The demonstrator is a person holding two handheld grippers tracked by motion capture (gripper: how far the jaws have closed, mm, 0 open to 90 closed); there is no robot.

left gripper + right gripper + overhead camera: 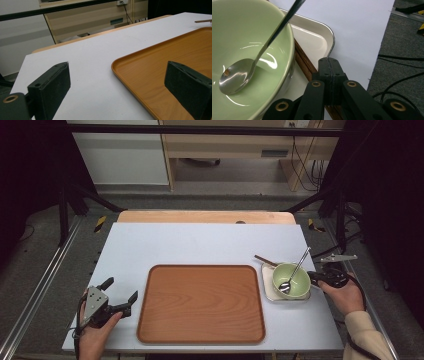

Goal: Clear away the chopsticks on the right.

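Holding my right hand-held gripper [329, 62] clamped shut at the white dish's [317, 41] rim, green bowl [249, 32] with spoon [235, 78] just left, left hand-held gripper [120, 296] open beside the wooden tray [200, 302] on the tabletop [200, 245].

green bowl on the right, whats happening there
A person works at the table with a gripper in each hand. The right gripper, jaws shut, sits at the edge of the small white tray that carries the green bowl; whether it pinches the rim is unclear. A metal spoon leans in the bowl. The left gripper is open beside the large wooden tray, holding nothing.
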